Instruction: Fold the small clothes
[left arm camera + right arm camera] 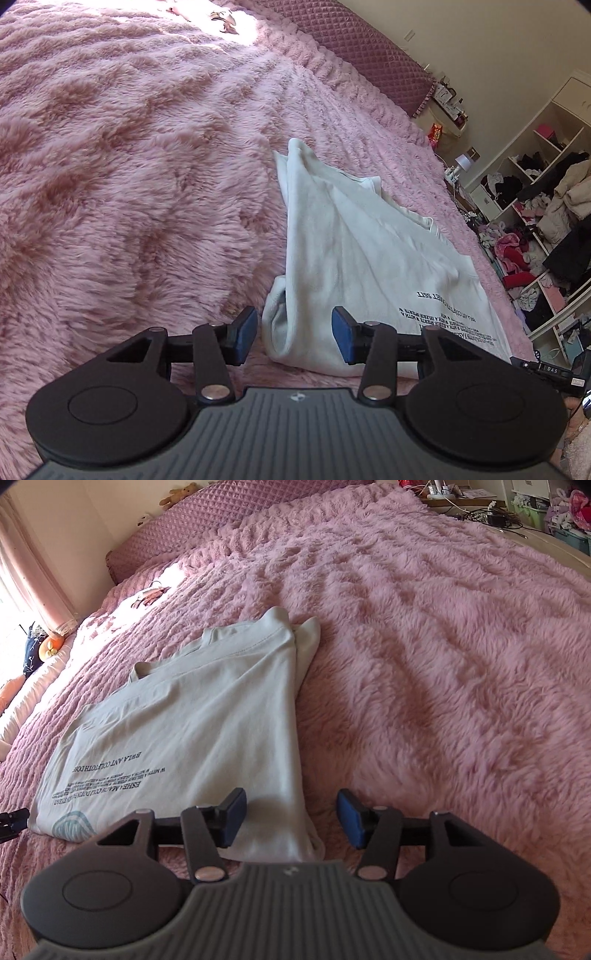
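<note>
The white T-shirt (207,716) lies part-folded on the pink fluffy bed (443,646). Both the left gripper (294,336) and right gripper (291,821) are released, gripping nothing — apparently just above its near corners. Risk: the loose fold slumps or drags on the plush pile — skewing the next crease.

A folded shirt (354,258) lies on the bed (129,184), just ahead of the left gripper (294,334) and right gripper (291,821).

Sunlight is hitting the fluffy pink bed (443,635) near the curtain (33,579). White shelves (535,206) are overflowing with clothes.
</note>
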Motion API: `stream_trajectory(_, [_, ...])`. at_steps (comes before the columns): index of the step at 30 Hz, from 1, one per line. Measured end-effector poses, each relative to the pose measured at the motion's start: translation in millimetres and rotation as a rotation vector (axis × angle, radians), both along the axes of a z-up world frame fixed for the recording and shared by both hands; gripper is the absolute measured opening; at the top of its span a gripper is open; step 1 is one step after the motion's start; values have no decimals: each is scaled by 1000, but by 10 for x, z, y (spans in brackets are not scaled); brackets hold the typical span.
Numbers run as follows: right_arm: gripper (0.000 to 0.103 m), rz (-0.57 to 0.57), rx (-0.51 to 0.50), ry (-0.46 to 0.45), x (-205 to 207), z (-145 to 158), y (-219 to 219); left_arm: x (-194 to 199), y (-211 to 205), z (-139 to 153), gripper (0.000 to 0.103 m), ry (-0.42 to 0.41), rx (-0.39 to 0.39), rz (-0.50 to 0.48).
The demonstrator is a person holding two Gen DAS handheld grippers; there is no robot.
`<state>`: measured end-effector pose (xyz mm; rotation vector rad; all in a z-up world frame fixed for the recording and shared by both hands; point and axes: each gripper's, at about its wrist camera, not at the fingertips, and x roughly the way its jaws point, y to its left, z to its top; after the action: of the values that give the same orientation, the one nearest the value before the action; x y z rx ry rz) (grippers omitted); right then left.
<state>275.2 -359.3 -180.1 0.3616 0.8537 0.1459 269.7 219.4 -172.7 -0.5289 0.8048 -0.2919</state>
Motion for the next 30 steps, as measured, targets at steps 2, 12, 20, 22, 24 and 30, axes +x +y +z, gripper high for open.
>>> stream_trajectory(2, [51,10,-1,0,39,4,42,39,-25,-33,51,1,-10,-8])
stream_trajectory(12, [6,31,-57,-11,52,63,119,-59,-104,20,4,-74,6,-8])
stream_trajectory(20, [0,46,-135,-78,-171,384,163,-152,-187,290,3,-85,97,1])
stream_trajectory(22, [0,64,-142,-68,-226,383,158,-129,-178,256,3,-54,101,-2])
stream_trajectory(24, [0,71,-151,-48,-272,298,168,-48,-172,102,3,24,119,-9])
stream_trajectory(30, [0,38,-138,-12,-291,-1,159,18,-174,-85,5,76,138,-10])
